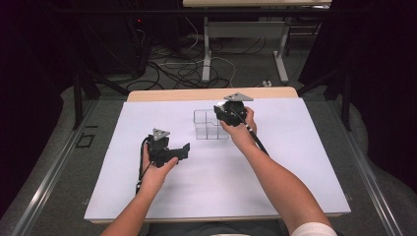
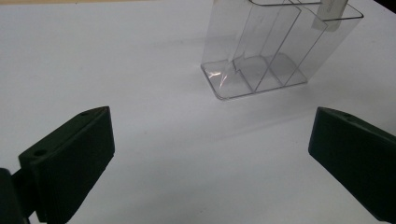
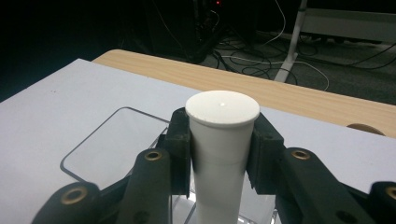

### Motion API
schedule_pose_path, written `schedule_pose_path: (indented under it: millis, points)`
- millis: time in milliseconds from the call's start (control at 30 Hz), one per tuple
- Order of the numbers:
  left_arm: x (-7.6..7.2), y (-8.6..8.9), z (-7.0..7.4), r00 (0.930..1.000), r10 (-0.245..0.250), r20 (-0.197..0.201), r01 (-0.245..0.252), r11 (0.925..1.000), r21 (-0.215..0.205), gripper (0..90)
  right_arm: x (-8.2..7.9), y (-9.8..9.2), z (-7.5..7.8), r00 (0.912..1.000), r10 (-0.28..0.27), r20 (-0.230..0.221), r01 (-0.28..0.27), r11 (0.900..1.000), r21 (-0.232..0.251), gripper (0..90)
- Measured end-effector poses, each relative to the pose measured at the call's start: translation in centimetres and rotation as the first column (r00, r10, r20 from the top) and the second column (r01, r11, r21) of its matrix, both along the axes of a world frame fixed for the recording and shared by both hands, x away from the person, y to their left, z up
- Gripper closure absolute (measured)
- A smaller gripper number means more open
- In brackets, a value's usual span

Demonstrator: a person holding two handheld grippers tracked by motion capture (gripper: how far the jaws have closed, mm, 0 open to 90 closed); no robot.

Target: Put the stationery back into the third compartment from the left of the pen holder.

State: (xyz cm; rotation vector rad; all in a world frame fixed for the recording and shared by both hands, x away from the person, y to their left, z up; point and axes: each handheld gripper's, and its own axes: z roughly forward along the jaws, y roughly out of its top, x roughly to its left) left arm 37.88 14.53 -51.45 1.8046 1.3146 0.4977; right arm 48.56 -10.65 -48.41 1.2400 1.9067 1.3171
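Gripping a smooth white tube: right gripper.

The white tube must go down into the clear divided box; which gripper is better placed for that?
Right. The right gripper is shut on the white tube, over the clear divided box. The left gripper is open, apart from the box.

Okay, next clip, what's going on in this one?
A person at a table covered with a white sheet holds a gripper in each hand. The right gripper has its jaws shut on a white tube, held upright over a clear plastic organizer with divided compartments. Whether the tube's lower end is inside a compartment can't be told. The left gripper hangs above the sheet nearer the person, jaws open and holding nothing, pointing toward the organizer.
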Motion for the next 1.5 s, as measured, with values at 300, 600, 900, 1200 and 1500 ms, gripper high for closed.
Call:
schedule_pose_path:
  millis: [300, 600, 900, 1200, 1500]
  points:
    - [0.0, 0.0, 0.0, 1.0000, 0.001, 0.000, -0.001, 1.0000, -0.005, 0.3, 0.0, -0.4, -0.3, 1.0000, 0.001, -0.007, -0.001, 1.000, 0.012, 60.7]
    - [0.0, 0.2, 0.1, 1.0000, 0.006, 0.006, -0.006, 1.0000, -0.005, 0.3, -0.9, -0.8, 1.0, 0.9991, 0.027, 0.032, -0.028, 0.999, 0.039, 38.5]
    - [0.1, 0.6, 0.2, 0.9998, 0.017, 0.007, -0.017, 0.9998, -0.007, 0.3, -2.1, -1.9, 2.4, 0.9970, 0.070, 0.034, -0.071, 0.997, 0.037, 33.5]
    - [-0.2, 1.3, 0.6, 0.9998, 0.015, 0.014, -0.015, 0.9998, -0.010, 0.3, -3.5, -3.6, 3.3, 0.9930, 0.118, 0.010, -0.118, 0.992, 0.050, 21.8]
    - [-0.8, 2.3, 1.0, 0.9997, 0.006, 0.024, -0.006, 0.9999, -0.010, 0.3, -5.4, -6.0, 2.7, 0.9947, 0.102, 0.010, -0.102, 0.994, -0.026, 13.0]
